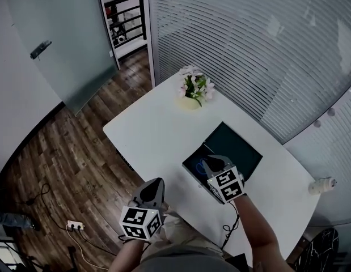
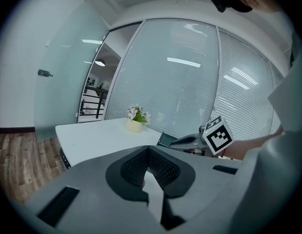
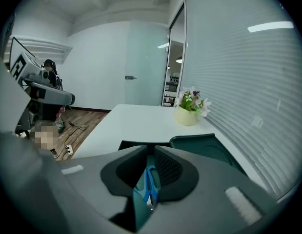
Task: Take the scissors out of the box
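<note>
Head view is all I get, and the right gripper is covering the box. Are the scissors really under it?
Observer: Yes. The right gripper view shows the blue scissors in the gap between the jaws of the right gripper. The jaws stand slightly apart, and the pads don't look pressed on the scissors.
Operator: What's the dark square next to it?
Observer: That's the lid. From the gripper's side you can see it standing up, tilted back, not lying flat.
Operator: And my other gripper?
Observer: In its own view the left gripper has nothing between its jaws, and it points toward the flower pot.
</note>
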Demonstrator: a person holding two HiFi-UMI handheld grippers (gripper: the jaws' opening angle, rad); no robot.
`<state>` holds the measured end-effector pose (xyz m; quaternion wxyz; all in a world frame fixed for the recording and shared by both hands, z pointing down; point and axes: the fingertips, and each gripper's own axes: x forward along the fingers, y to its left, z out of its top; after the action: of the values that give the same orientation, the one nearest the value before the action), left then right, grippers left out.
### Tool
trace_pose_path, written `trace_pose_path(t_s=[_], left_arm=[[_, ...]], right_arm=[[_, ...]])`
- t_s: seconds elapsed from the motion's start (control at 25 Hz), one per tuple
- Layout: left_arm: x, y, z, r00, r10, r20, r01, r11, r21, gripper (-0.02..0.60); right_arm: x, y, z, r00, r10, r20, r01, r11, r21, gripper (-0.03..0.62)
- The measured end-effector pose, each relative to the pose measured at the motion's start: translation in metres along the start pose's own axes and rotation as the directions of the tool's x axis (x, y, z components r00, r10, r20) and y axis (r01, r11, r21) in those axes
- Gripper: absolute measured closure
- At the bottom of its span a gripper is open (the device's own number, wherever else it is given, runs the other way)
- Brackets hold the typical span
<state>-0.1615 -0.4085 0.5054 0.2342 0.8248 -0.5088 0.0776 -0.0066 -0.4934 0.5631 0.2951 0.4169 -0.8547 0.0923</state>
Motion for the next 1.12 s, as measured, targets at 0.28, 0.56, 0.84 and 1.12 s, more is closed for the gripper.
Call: trace_pose_path(t_s=[0.28, 0.56, 0.84, 1.12], left_arm=[[0.017, 0.000, -0.007, 0.999, -0.021, -0.032, 0.021, 1.000, 0.002, 0.575], [0.016, -0.003, -0.011, 0.999, -0.014, -0.030, 0.013, 1.000, -0.020, 0.575], [0.010, -0.001, -0.011, 1.000, 0.010, -0.015, -0.010, 0.999, -0.033, 0.575], [-0.003, 0.002, -0.011, 0.999, 0.034, -0.005, -0.034, 0.999, -0.038, 0.575]], right_arm=[[0.034, 0.008, -0.049, 0.980, 0.083, -0.178, -0.086, 0.996, -0.012, 0.487], [0.040, 0.013, -0.074, 0.956, 0.090, -0.281, -0.105, 0.994, -0.042, 0.476], [0.044, 0.012, -0.079, 0.951, 0.111, -0.288, -0.121, 0.993, -0.017, 0.482], [0.044, 0.018, -0.078, 0.950, 0.098, -0.298, -0.125, 0.990, -0.072, 0.499]])
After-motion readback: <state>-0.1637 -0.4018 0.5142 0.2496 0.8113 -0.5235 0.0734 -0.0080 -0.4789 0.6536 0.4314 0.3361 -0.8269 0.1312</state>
